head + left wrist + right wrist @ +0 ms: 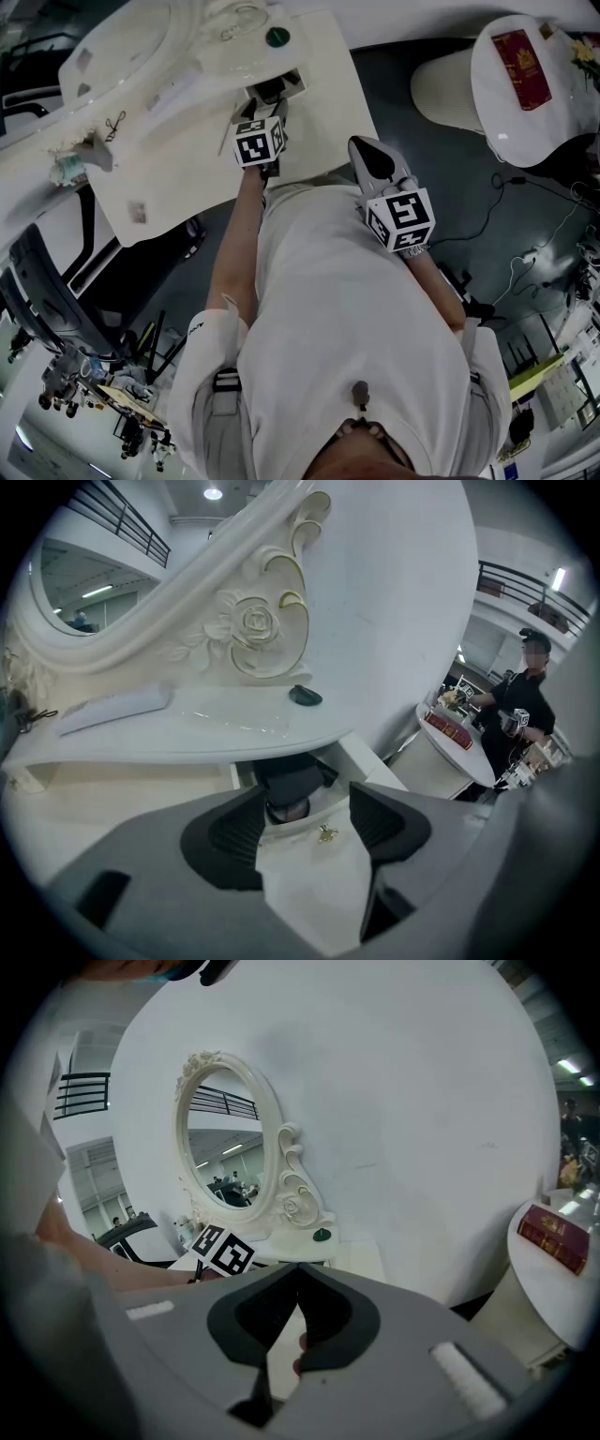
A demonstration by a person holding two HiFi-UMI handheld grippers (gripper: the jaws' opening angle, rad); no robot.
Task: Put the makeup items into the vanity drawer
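The cream vanity point(178, 178) has a small drawer point(298, 82) pulled open under its top. My left gripper point(270, 101) reaches toward that drawer with its jaws open. In the left gripper view the left gripper point(307, 803) frames the drawer front and its gold knob point(326, 833), and a dark makeup item point(291, 785) lies inside the drawer just past the fingertips, not pressed by the pads. A dark green round item point(277, 37) point(305, 696) sits on the vanity top. My right gripper point(364, 155) point(298, 1274) hangs shut near the vanity's right corner, holding nothing I can make out.
A flat white piece point(117, 708) lies on the vanity top below the oval mirror point(225, 1152). A round white side table point(548, 122) with a red book point(522, 67) stands to the right. A black chair point(37, 291) is at the left, cables point(525, 262) on the floor, and a person in black point(525, 714) beyond.
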